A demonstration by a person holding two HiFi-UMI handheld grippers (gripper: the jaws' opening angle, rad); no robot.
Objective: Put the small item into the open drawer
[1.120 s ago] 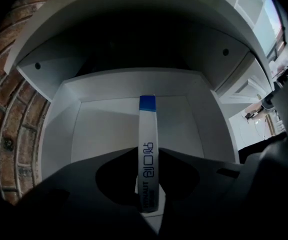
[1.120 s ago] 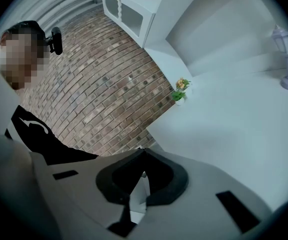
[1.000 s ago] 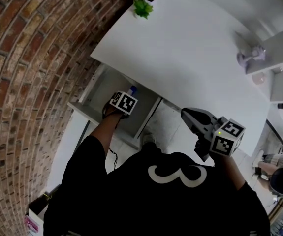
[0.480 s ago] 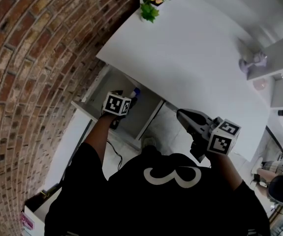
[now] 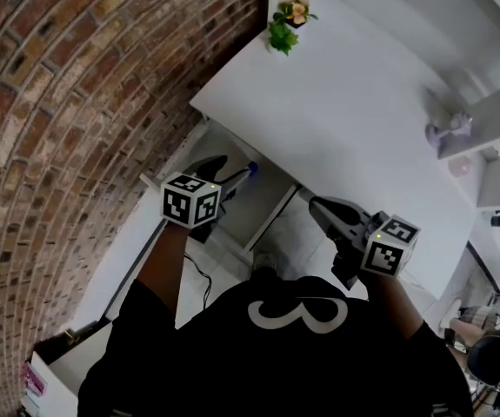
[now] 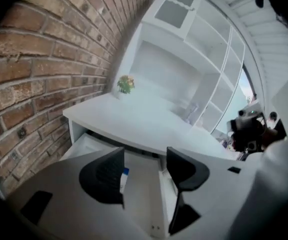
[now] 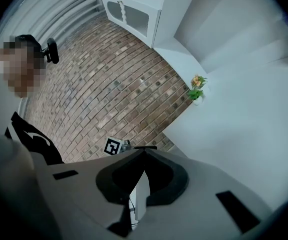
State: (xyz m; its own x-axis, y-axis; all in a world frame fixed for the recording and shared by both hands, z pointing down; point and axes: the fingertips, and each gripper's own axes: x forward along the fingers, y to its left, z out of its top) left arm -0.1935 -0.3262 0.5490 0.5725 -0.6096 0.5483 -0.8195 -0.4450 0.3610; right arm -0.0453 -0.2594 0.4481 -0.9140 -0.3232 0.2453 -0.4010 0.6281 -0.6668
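Left gripper view looks past the left gripper (image 6: 144,156), whose jaws stand well apart and are just drifting narrower, with nothing caught between them, only the bare floor of the open drawer (image 6: 141,189) below. From the head view the same tool (image 5: 223,174) hangs over the drawer (image 5: 251,208), while the right gripper (image 5: 315,205) waits off to the side. Its jaws are pressed together and empty, which its own view confirms (image 7: 144,154).

Just beyond the left jaw lies the small item (image 6: 125,173), white with a blue end. The head view shows that blue end (image 5: 250,169) inside the drawer, close under the edge of the desk (image 5: 345,102). The placing looks done, so the step in hand is most likely the retreat. To do it well, draw the left gripper straight up and back along its own line, keeping both jaws off the item and the drawer's side walls so nothing is nudged.

Farther off, a small potted plant (image 5: 286,24) stands at the desk's far corner, against the brick wall (image 5: 58,102).
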